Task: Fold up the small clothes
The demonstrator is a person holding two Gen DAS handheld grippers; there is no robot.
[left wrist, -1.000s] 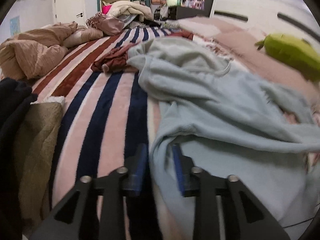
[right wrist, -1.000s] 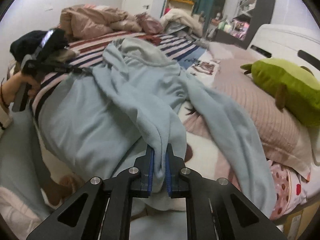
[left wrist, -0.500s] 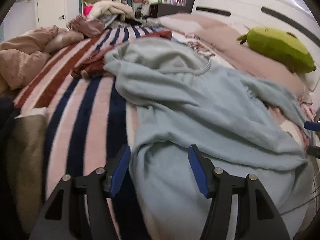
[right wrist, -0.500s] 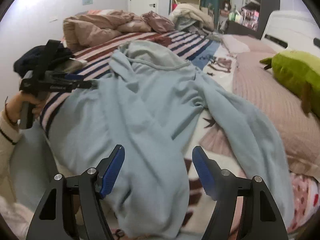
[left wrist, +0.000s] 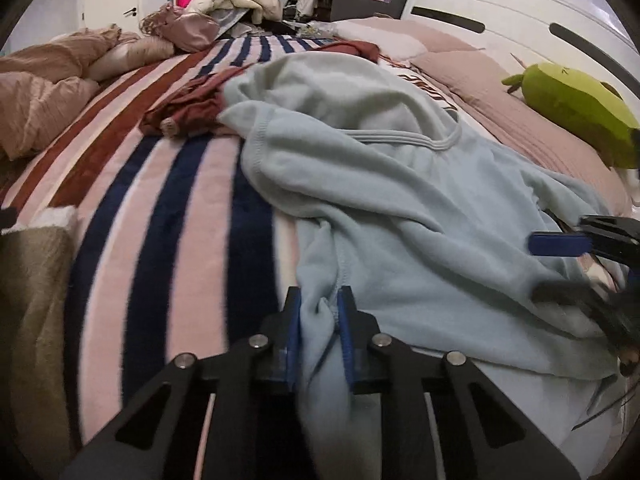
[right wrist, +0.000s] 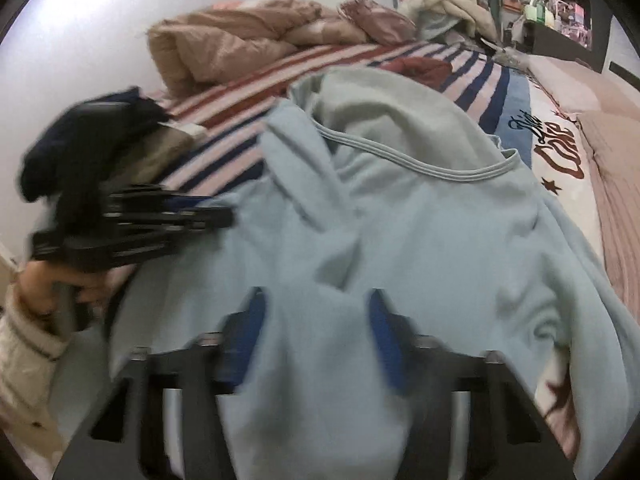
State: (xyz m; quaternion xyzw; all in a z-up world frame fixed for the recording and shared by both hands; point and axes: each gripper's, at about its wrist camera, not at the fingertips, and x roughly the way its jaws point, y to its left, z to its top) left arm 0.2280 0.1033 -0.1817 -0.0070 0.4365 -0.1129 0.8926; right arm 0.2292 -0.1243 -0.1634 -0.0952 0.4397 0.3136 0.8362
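A light blue hoodie (left wrist: 400,200) lies spread and rumpled on the striped blanket (left wrist: 160,200) of a bed. My left gripper (left wrist: 319,308) is shut on a fold of the hoodie near its lower left edge. My right gripper (right wrist: 316,320) is open, its blue-padded fingers (right wrist: 384,336) standing either side of a hump of the hoodie (right wrist: 400,220). The right gripper also shows at the right edge of the left wrist view (left wrist: 560,264). The left gripper and the hand holding it show at the left of the right wrist view (right wrist: 160,220).
A dark red garment (left wrist: 188,108) lies beyond the hoodie. Dark and olive clothes (right wrist: 100,148) are piled at the bed's left. A green plush toy (left wrist: 572,108) lies on pink pillows by the white headboard (left wrist: 500,12). Bunched pink bedding (right wrist: 240,44) sits at the far side.
My left gripper has closed from open onto a fold of the hoodie. My right gripper, which let go of the fabric earlier, stays open and has moved in over the hoodie.
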